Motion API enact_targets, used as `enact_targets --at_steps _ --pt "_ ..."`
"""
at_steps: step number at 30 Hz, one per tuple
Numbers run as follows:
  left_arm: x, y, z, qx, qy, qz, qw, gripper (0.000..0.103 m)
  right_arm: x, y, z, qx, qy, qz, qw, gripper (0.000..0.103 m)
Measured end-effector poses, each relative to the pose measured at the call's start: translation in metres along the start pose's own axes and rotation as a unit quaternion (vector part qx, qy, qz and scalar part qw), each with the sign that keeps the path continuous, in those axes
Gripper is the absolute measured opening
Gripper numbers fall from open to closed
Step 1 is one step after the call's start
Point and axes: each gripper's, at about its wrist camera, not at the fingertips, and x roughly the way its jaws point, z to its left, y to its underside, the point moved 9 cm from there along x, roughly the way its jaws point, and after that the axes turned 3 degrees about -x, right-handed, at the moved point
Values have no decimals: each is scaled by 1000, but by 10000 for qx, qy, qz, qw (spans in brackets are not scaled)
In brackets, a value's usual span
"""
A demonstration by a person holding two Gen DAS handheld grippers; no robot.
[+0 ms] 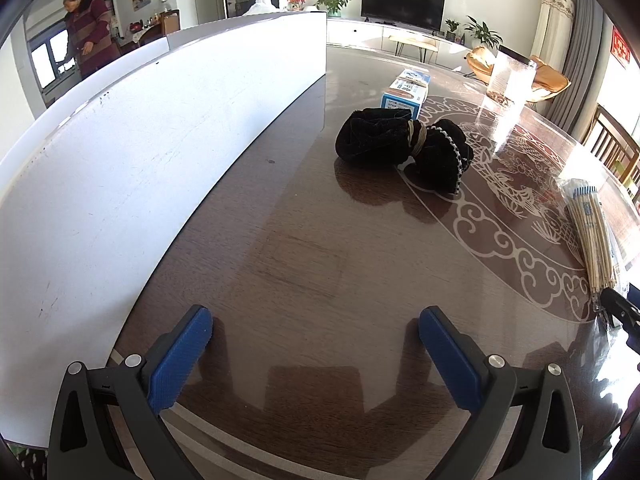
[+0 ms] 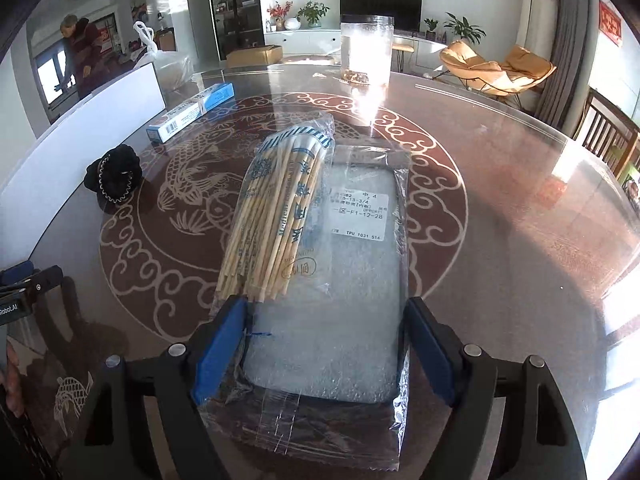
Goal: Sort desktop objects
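The right gripper (image 2: 324, 340) stands with its jaws wide apart over a flat clear plastic packet (image 2: 352, 280) that lies on the desk (image 2: 500, 184), near the edge closest to the camera; its blue pads (image 2: 218, 344) flank the packet's two long sides, and from this angle I cannot tell whether they touch the wrapping or only stand beside it. The packet holds a pale, frosted sheet with rounded corners, carries a white printed label near its far end, and its crinkled clear film runs out past the sheet at the near end. Resting partly on the packet's left side is a bundle of thin wooden sticks (image 2: 276, 208) in a clear sleeve printed with blue lettering, the stick ends fanning toward the left pad. Farther toward the left edge of the desk sits a black velvet pouch (image 1: 404, 144), gathered in the middle with a tan tie and trimmed with a row of small white beads. Beyond it lies a long blue and white box (image 2: 192, 112), and toward the far edge stands a tall clear jar (image 2: 366, 50) catching the sunlight. The left gripper (image 1: 316, 356) hovers open over bare brown desk, nothing between its pads, close to a white board (image 1: 120, 160) standing along the left edge. A person (image 1: 86, 28) in a dark red coat stands in the room behind.
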Motion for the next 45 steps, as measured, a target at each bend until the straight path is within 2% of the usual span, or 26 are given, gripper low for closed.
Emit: enact_targets --at_steps 3,6,9,14,16,19,23,25,26,28,29,30,37,41,45 --pt "-1 0 1 -8 -6 -5 10000 103 -5 6 -6 86 -115 116 9998 91" --pt "-1 0 1 -3 -3 -6 10000 103 -17 -3 -5 54 -71 -155 9998 91" --pt "-1 0 1 -4 -3 -5 10000 103 -26 -27 4 -42 -137 -480 9987 91" --pt "-1 0 1 -1 -2 -6 10000 103 -17 -72 40 -408 -415 -502 9970 92" --pt "-1 1 1 0 -2 -6 10000 103 -9 -79 56 -714 -325 -361 9963 92" --pt "-1 1 1 -4 -2 -6 10000 103 11 -77 60 -952 115 -50 9954 92" --pt "-1 1 1 -4 -4 -7 10000 103 32 -67 61 -938 122 302 9951 92" --pt "-1 1 1 -3 -4 -8 10000 103 36 -62 74 -980 -172 437 9941 92" --pt "-1 1 1 -3 -4 -8 10000 103 33 -62 85 -953 -531 413 9932 92" --pt "-1 1 1 -6 -1 -8 10000 103 20 -59 114 -815 -1607 364 9830 92" --pt "-1 1 1 -4 -3 -8 10000 103 15 -58 124 -771 -1927 356 9776 92" --pt "-1 1 1 -4 -3 -8 10000 103 12 -57 130 -758 -2036 332 9755 92" --pt "-1 2 1 -6 -5 -10 10000 103 -12 -62 112 -603 -1880 -78 9803 92" --pt "-1 2 0 -5 -5 -10 10000 103 -22 -61 94 -715 -1520 -250 9855 92" --pt "-2 2 1 -9 1 -3 10000 103 -19 -62 73 -733 -966 -260 9923 92"
